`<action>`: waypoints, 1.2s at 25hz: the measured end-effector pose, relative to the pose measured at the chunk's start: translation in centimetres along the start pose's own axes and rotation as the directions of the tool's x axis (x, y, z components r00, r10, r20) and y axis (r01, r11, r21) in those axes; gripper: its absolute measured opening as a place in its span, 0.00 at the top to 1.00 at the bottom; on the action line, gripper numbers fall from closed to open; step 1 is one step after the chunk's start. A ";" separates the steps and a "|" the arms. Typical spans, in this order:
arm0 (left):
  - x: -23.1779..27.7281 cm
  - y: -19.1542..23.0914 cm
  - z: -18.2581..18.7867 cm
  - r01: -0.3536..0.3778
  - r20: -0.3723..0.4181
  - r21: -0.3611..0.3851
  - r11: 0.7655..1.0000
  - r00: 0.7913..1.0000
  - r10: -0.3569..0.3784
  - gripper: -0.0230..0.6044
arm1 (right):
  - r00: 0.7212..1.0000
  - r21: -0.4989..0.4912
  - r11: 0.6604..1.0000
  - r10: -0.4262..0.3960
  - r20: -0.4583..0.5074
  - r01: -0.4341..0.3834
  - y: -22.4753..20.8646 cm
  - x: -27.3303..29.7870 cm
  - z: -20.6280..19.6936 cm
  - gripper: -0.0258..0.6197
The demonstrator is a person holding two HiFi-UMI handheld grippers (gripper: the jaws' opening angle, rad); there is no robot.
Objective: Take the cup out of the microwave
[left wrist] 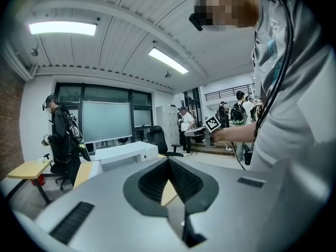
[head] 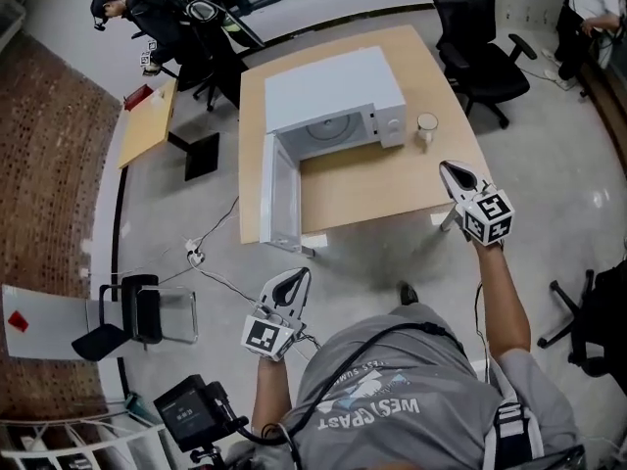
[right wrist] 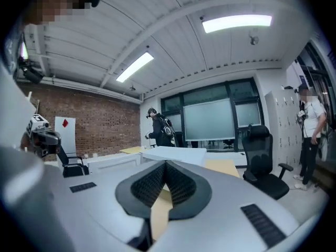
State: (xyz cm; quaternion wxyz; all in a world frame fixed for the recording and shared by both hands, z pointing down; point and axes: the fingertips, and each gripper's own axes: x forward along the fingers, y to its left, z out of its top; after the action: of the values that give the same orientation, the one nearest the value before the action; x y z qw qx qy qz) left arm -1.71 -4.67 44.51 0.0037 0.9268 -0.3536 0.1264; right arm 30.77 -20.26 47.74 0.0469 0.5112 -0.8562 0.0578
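The white microwave stands on the wooden table with its door swung wide open toward me; its cavity looks empty. A small pale cup stands on the table just right of the microwave. My right gripper hovers over the table's front right corner, below the cup, shut with nothing in it; its tips meet. My left gripper hangs lower, off the table in front of the door, also shut and empty. The microwave lies ahead of it.
A black office chair stands behind the table's right side. A small yellow table and a person are at the back left. Cables trail over the floor, near a black chair.
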 end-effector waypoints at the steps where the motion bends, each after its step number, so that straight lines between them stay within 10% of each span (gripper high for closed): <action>1: -1.1 -0.2 -0.2 0.019 0.003 0.009 1.000 1.000 -0.019 0.89 | 1.000 -0.033 0.999 0.006 0.009 -0.006 1.7 -1.3 0.9 0.94; 16: -19.1 2.1 -5.4 0.040 0.080 -0.034 0.999 0.996 -0.037 0.89 | 0.978 -0.083 0.989 0.137 0.158 -0.125 28.8 -7.2 9.2 0.94; 30: -23.1 0.3 -8.2 0.152 0.130 -0.059 0.987 0.981 -0.144 0.89 | 0.973 -0.205 0.966 0.186 0.134 -0.156 41.3 -13.0 11.9 0.94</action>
State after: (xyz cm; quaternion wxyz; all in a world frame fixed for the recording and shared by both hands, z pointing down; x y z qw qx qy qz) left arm -20.42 11.04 46.94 0.0228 0.9560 -0.2874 0.0551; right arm 0.29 8.78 32.07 0.0259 0.4312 -0.8998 -0.0609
